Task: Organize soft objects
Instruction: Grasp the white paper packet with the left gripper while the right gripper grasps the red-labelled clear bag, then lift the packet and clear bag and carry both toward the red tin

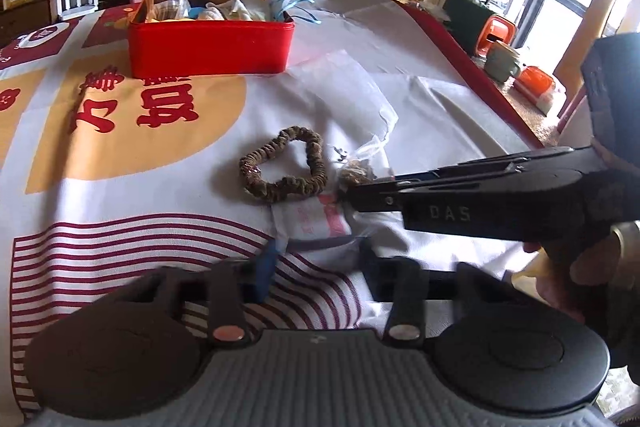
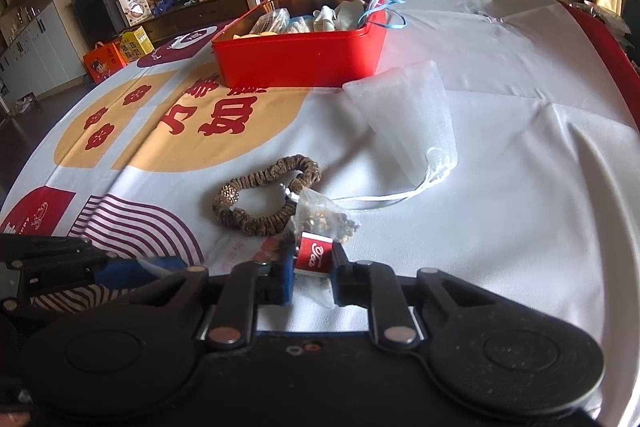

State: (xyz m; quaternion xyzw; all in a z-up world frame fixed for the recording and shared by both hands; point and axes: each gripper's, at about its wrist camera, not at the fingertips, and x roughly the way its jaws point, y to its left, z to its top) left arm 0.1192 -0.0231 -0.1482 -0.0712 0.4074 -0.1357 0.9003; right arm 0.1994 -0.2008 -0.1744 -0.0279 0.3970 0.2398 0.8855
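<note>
Tin (image 2: 298, 65), red, rectangular, with rounded corners and an open top, stands at the far side of the table (image 2: 500, 187). Contents: pale soft items, clear packets and a blue ribbon that trails over the right rim; individual items cannot be told apart. Pouch (image 2: 404, 119), white, sheer and flat, lies just right of the tin with its drawstring trailing toward the near edge. Scrunchie (image 2: 264, 201), brown, ruched fabric, forms an irregular loop at mid-table and carries one beaded ball. Sachet (image 2: 324, 217), clear film holding dark granular matter, lies against the scrunchie's right side and bears a red paper tag (image 2: 314, 253). Right claw (image 2: 314, 269) is nearly closed, with the tag gripped between its blue pads. In the left wrist view, a white packet (image 1: 312, 221) with pink print lies under the sachet. Left claw (image 1: 316, 259) is narrowly open at the packet's near edge; whether its pads press on the packet cannot be told. Cloth on the table is white, creased, and printed with orange discs, red characters and maroon stripes.
</note>
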